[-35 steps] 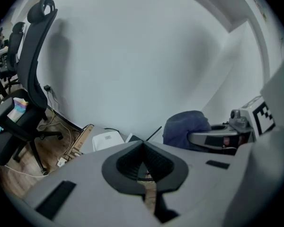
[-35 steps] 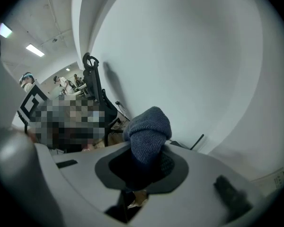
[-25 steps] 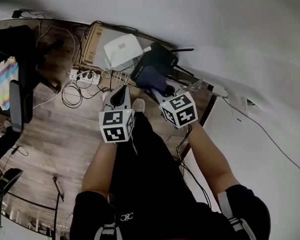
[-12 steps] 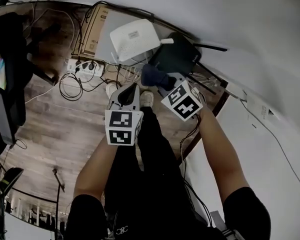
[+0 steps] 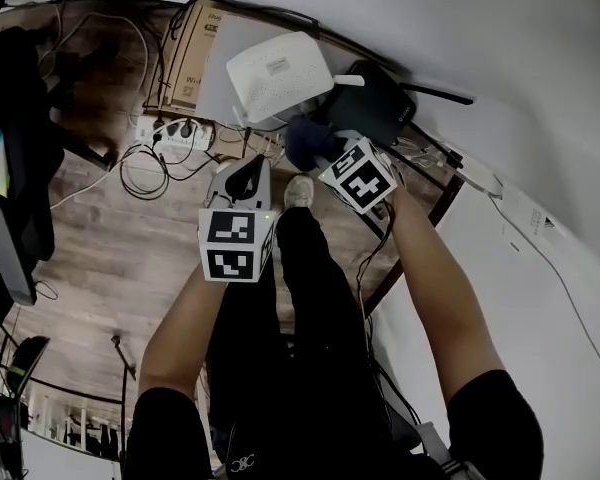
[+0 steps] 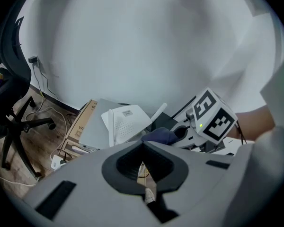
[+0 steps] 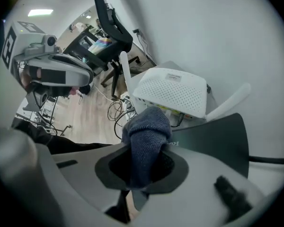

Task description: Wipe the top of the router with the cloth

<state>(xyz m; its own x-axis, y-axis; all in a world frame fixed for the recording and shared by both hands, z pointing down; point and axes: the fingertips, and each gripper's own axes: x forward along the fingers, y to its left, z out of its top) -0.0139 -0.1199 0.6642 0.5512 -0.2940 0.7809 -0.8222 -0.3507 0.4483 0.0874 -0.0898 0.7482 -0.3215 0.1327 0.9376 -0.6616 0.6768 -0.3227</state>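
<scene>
A white router (image 5: 277,72) (image 7: 173,91) (image 6: 127,123) with white antennas rests on a grey box by the wall. Beside it lies a black router (image 5: 377,105) (image 7: 213,134). My right gripper (image 5: 315,149) (image 7: 141,183) is shut on a dark blue cloth (image 5: 307,142) (image 7: 146,138) (image 6: 161,136), which hangs at the near edge of the black router, just right of the white one. My left gripper (image 5: 242,180) (image 6: 143,171) hovers over the floor in front of the routers, jaws together with nothing between them.
A cardboard box (image 5: 185,73) and a grey box (image 5: 225,68) sit under the white router. A power strip (image 5: 170,134) and tangled cables (image 5: 145,178) lie on the wooden floor. A black office chair (image 5: 20,148) stands at the left. White wall behind.
Both grippers have moved forward toward the routers. The cloth has come up to the near edge of the black router.
</scene>
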